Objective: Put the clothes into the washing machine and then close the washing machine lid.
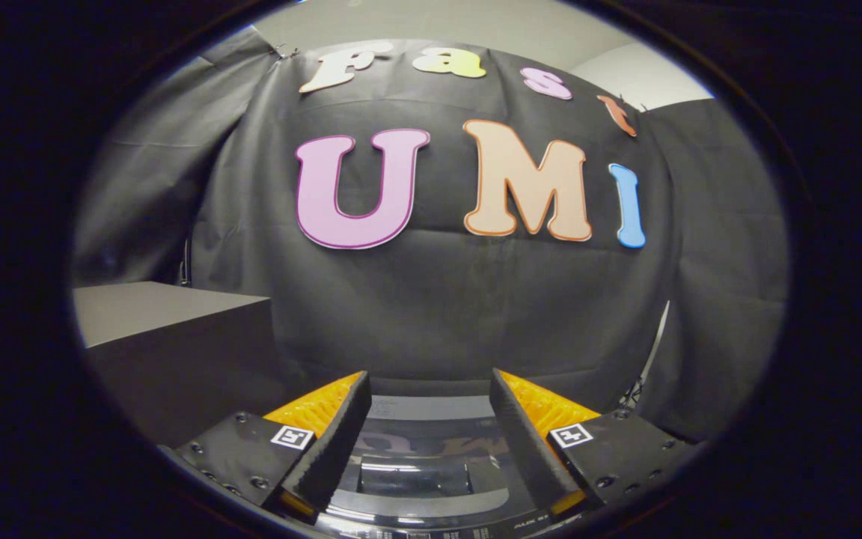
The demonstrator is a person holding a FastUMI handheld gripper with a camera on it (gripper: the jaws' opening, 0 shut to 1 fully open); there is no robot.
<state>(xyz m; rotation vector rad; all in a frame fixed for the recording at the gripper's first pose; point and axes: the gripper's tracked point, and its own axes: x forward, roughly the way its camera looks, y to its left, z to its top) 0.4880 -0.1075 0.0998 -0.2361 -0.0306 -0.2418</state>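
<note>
The tongs [427,404] hover spread and empty above the washing machine [416,479], its lid apparently closed. No clothes in hand; fetching them probably comes next.

Washing machine lid [416,479] lies between the tool's [429,389] spread fingers.

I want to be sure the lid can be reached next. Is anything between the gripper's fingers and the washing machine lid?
Nothing visible does. The gripper is open and holds nothing, and the washing machine lid, glossy and dark, lies in the gap between its fingers. The dark box stands off to one side.
</note>
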